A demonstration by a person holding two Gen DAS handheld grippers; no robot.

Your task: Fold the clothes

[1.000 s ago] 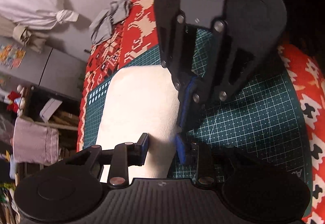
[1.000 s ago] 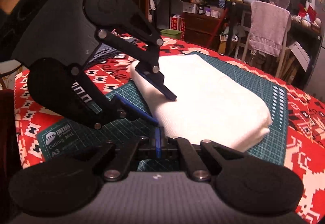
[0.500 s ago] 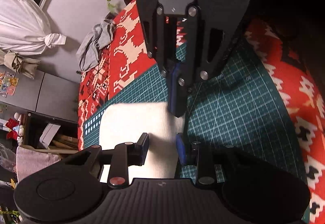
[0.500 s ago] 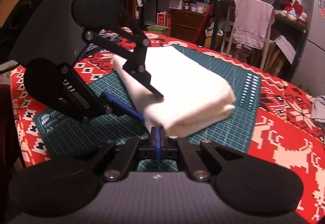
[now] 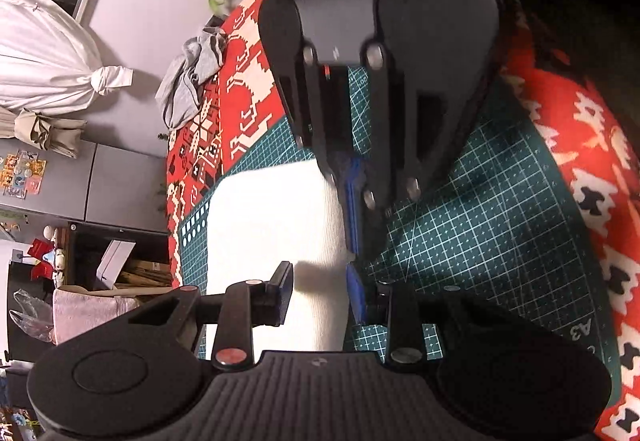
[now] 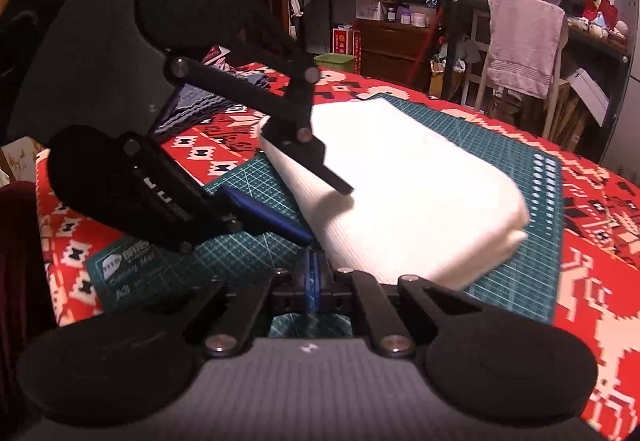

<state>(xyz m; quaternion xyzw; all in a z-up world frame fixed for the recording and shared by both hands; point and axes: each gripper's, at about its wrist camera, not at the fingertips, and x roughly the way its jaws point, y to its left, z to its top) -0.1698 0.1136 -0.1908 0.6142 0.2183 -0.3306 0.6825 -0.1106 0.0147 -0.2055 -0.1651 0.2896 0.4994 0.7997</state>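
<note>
On the green cutting mat [image 6: 224, 197], marked "Cutting Mat" and "A3", lies one folded white cloth [image 6: 408, 193]. Left gripper [image 5: 320, 293] stands apart, straddling its edge. Right gripper [image 6: 312, 277] is closed, empty. One grey garment [image 5: 192, 77] lies well apart.

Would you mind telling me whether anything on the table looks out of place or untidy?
The white folded cloth lies neatly on the green cutting mat. The one untidy thing is a crumpled grey garment, hanging unfolded over the table's far edge.
</note>
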